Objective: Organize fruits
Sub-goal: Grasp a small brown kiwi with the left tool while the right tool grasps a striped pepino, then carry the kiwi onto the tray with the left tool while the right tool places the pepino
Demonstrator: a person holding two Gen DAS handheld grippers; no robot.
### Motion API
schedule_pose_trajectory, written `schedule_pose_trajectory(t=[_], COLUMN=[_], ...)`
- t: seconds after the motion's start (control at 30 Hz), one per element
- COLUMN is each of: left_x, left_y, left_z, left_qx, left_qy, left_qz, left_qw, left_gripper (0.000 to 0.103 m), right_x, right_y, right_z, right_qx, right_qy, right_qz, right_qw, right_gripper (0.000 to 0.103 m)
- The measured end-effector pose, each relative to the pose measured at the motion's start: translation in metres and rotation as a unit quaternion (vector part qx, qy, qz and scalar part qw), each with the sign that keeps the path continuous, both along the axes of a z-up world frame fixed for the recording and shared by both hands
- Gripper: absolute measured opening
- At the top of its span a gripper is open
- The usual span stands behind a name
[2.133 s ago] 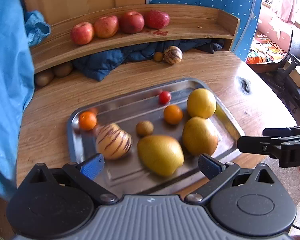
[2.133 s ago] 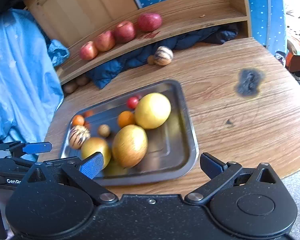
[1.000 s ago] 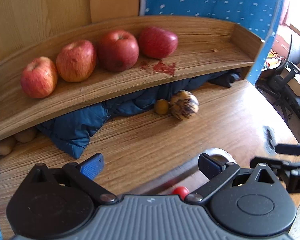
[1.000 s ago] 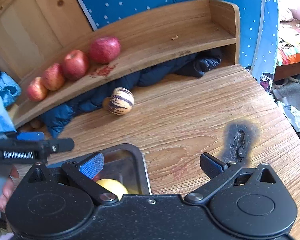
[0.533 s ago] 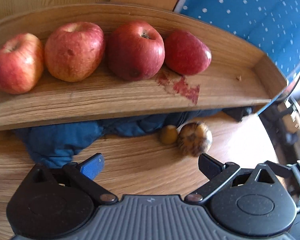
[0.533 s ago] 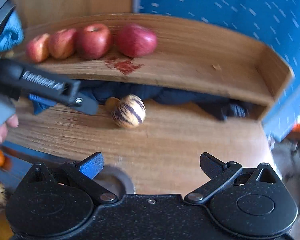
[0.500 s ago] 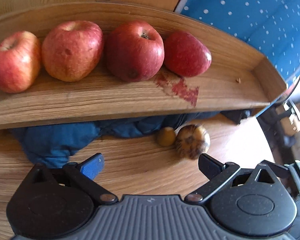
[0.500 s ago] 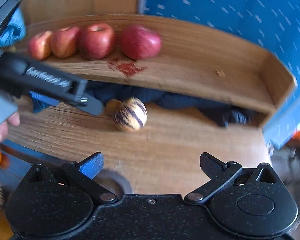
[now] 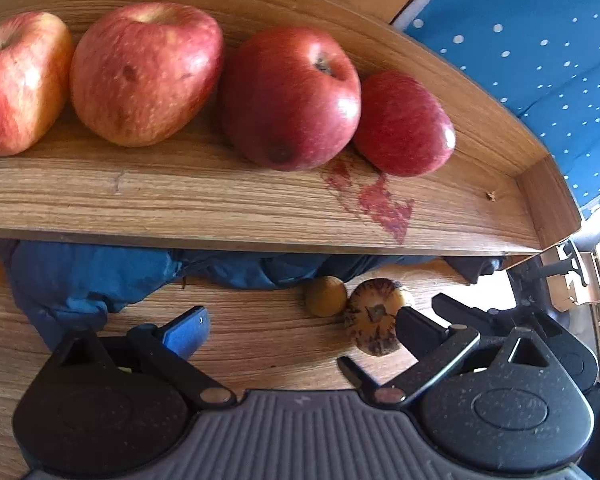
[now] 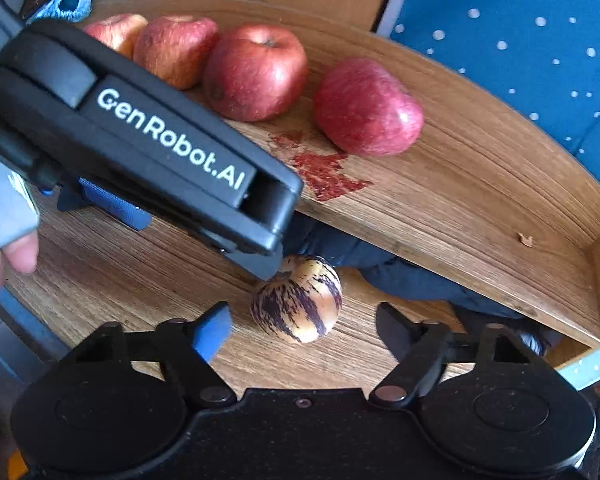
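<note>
The striped fruit (image 10: pixel 297 299) lies on the counter (image 10: pixel 112 280) straight ahead between the right claw (image 10: pixel 300 326) fingers, spread apart and nearest; left claw (image 9: pixel 300 326) also apart, empty.

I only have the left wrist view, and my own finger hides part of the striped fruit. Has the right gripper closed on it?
Observer: No. The right gripper is open, and the striped fruit lies whole between its fingers, touching neither.
Operator: Is my gripper in its way?
Observer: Possibly. In the right wrist view, one finger of the left gripper overlaps the fruit's far top edge. I cannot tell whether they touch.
</note>
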State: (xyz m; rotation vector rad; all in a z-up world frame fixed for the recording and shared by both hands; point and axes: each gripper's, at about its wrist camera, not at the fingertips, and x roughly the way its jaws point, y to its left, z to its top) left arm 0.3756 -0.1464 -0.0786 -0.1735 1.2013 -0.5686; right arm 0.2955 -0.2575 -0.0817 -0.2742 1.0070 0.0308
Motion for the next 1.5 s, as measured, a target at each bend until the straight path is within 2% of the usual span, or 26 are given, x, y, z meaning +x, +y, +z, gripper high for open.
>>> schedule_pose_trajectory(t=[0.17,0.3,0.5,0.67,0.97,1.5], left_x=[0.000,-0.003,-0.006,-0.009,-0.013,-0.021], left_y=[-0.002,-0.010,-0.027,-0.043,-0.059,-0.047], left_z=[-0.002,-0.004,-0.008,-0.012,-0.016,-0.012], left_qx=[0.005,0.003,0.005,0.019,0.033,0.034], left_qy=[-0.004,-0.005,-0.014,-0.033,-0.049,-0.057], left_qz=[-0.002,-0.006,-0.013,-0.025,-0.045,-0.061], left_qw=[1.0000,1.0000,0.9998,0.9990,0.9972,0.9959], left_gripper=[0.099,0.096,0.087,0.065,0.032,0.029], right_x=[0.002,-0.004,-0.019,-0.032,-0.035,-0.044], right_y=[-0.003,-0.005,-0.013,-0.018,-0.025,-0.019], right_z=[-0.003,-0.001,0.002,0.004,0.003,0.003], right_qx=[0.002,0.005,0.018,0.027,0.037,0.048], right_qy=[-0.007,-0.010,-0.003,0.000,-0.001,-0.004], right_qz=[0.008,0.011,-0.025,-0.045,-0.065,-0.066], right_qw=[1.000,1.000,1.000,0.999,0.997,0.997], right_gripper=[0.054,0.053,0.053,0.053,0.053,0.052])
